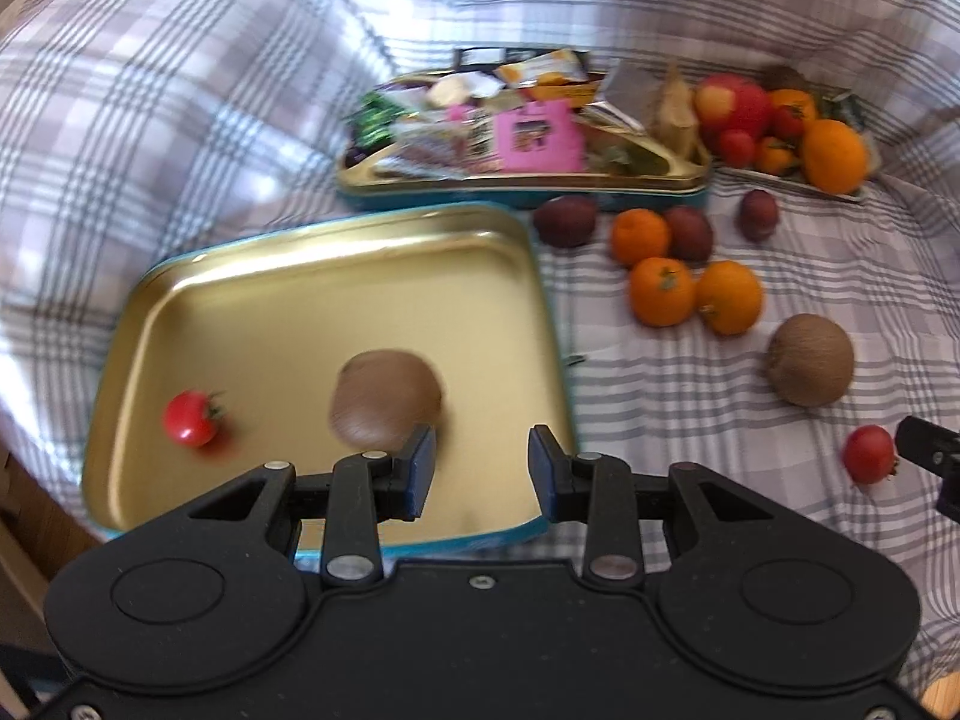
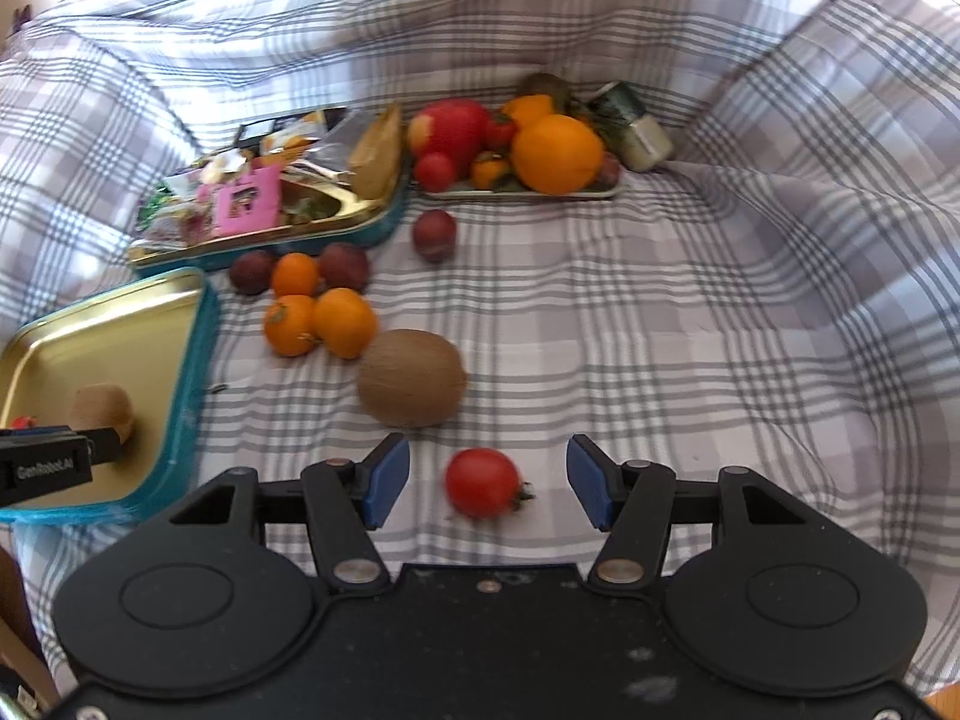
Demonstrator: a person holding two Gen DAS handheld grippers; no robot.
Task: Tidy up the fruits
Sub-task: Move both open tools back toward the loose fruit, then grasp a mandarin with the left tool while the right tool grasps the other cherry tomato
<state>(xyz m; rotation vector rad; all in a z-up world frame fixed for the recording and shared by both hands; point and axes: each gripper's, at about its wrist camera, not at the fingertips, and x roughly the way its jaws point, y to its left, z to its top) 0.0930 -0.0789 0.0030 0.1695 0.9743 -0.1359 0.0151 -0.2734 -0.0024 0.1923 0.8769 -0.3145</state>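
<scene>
The left gripper hangs over the near edge of a gold tin lid, its fingers apart with nothing between them. A kiwi lies in the lid just past the left finger, and a small tomato sits further left in the same lid.

The right gripper is spread wide over the checked cloth, and a red tomato lies on the cloth between its fingers, clear of both pads. Just beyond it rests a second kiwi.

Further back, three oranges and two dark plums cluster together beside the lid, with a third plum a little apart.

At the far side stands an open tin stuffed with snack packets. Next to it a flat tray is piled with a large orange, a red apple and smaller fruit.
</scene>
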